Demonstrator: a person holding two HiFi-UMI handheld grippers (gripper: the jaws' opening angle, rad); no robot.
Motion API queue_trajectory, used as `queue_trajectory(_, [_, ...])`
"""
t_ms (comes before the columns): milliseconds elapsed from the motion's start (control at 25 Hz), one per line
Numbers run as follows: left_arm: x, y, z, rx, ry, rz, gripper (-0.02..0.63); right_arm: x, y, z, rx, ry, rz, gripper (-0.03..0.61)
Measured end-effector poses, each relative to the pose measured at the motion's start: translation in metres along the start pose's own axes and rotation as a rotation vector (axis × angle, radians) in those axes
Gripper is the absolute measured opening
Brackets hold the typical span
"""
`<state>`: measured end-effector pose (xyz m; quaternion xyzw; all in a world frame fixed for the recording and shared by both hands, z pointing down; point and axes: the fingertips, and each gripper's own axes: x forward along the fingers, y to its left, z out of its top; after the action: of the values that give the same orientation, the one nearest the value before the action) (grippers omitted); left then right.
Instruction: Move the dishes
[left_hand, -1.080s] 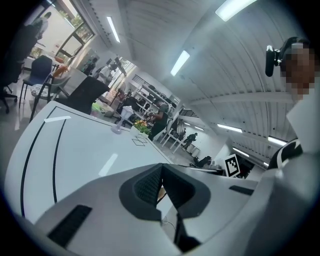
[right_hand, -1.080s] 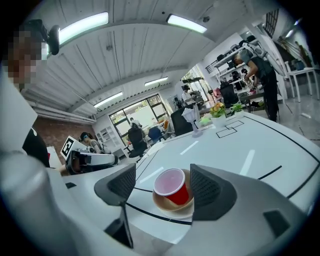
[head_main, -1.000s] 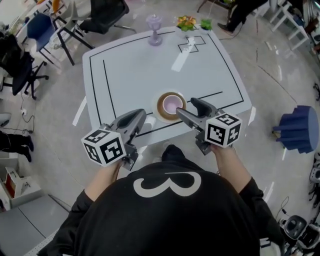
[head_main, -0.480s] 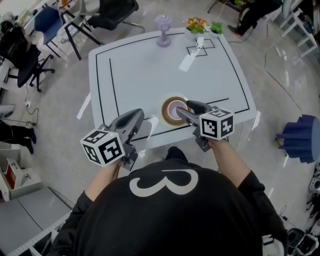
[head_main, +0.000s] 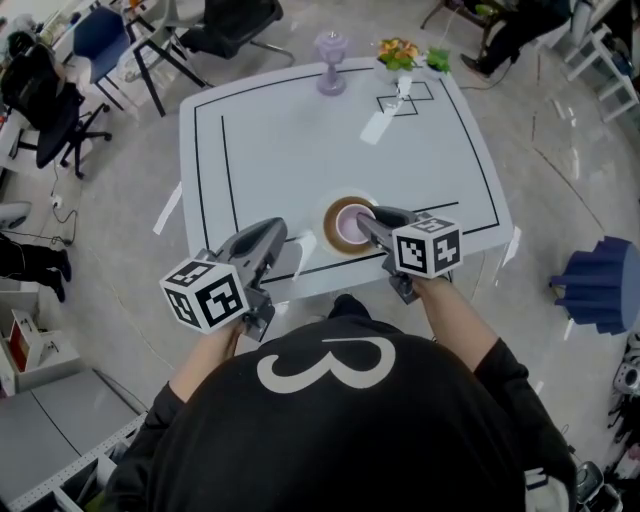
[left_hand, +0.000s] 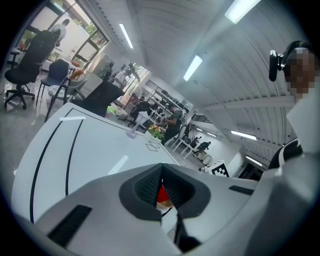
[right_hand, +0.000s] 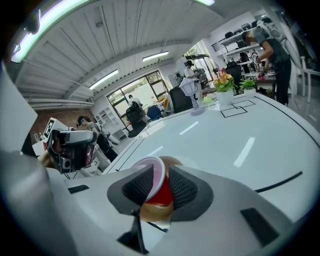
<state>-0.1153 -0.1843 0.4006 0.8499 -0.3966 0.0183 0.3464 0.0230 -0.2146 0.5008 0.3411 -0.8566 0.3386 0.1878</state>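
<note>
A bowl (head_main: 347, 224), pink inside and red outside, sits on a brown plate (head_main: 329, 224) near the front edge of the white table (head_main: 300, 140). My right gripper (head_main: 366, 218) is open and straddles the bowl's right rim; in the right gripper view the rim of the bowl (right_hand: 152, 172) stands between the pads, above the plate (right_hand: 156, 212). My left gripper (head_main: 274, 232) hovers over the table's front edge to the left of the plate, shut and holding nothing. In the left gripper view its pads (left_hand: 150, 186) meet at the tip, with a sliver of red bowl (left_hand: 163, 196) beyond.
A purple goblet-shaped vase (head_main: 331, 48) and a pot of flowers (head_main: 400, 52) stand at the table's far edge. Black lines and a white tape strip (head_main: 378, 125) mark the top. Office chairs (head_main: 60, 100) stand at the left, and a blue stool (head_main: 595, 285) at the right.
My right gripper has moved forward and left, from beside the plate onto the bowl's rim. The left gripper has stayed where it was.
</note>
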Motion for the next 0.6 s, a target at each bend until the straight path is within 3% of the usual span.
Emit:
queue_trajectory(160, [-0.0004,0.0018,0.0005,-0.006,-0.005,0.006,0.003,-0.0009,-0.0039,0.0014,-0.009,0.002,-0.018,0.052])
queue_trajectory(600, [0.0046,0.008,0.0065,-0.022,-0.021,-0.001,0.003,-0.0006,-0.0018,0.0083,-0.011,0.007,-0.006,0.049])
